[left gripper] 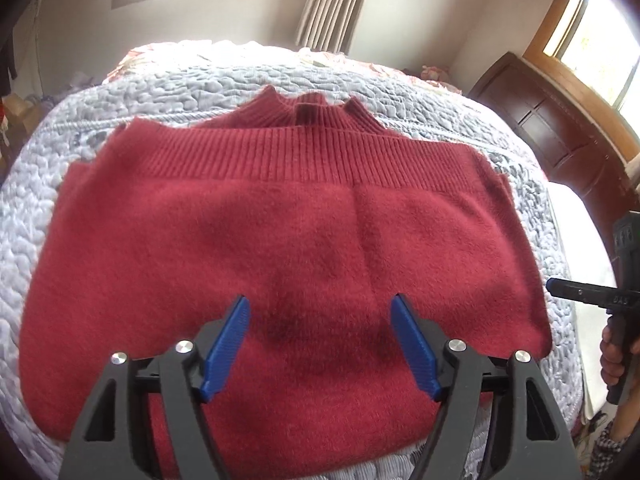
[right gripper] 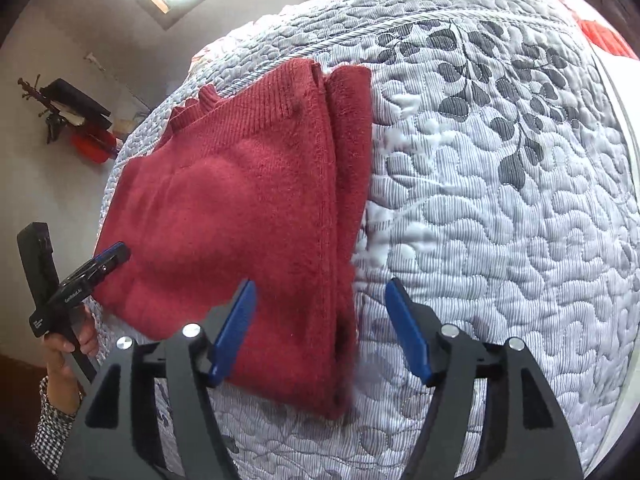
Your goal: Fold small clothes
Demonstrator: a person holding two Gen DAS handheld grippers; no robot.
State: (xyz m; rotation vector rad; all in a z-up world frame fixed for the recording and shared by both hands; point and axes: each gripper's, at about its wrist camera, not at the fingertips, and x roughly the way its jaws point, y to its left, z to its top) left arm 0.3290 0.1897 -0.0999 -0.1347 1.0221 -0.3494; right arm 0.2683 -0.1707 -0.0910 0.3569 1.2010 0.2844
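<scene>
A small red knit sweater lies folded on the grey quilted bedspread, its ribbed hem across the far side and the collar beyond it. My left gripper hovers open over the sweater's near middle, blue pads apart with nothing between them. In the right wrist view the same sweater lies left of centre. My right gripper is open above the sweater's right folded edge, where cloth meets bedspread. The left gripper shows at the sweater's left edge, held by a hand.
A dark wooden headboard stands at the right of the bed, windows and a curtain behind. The right gripper's handle and a hand show at the right edge. Red fabric lies at the bed's far corner.
</scene>
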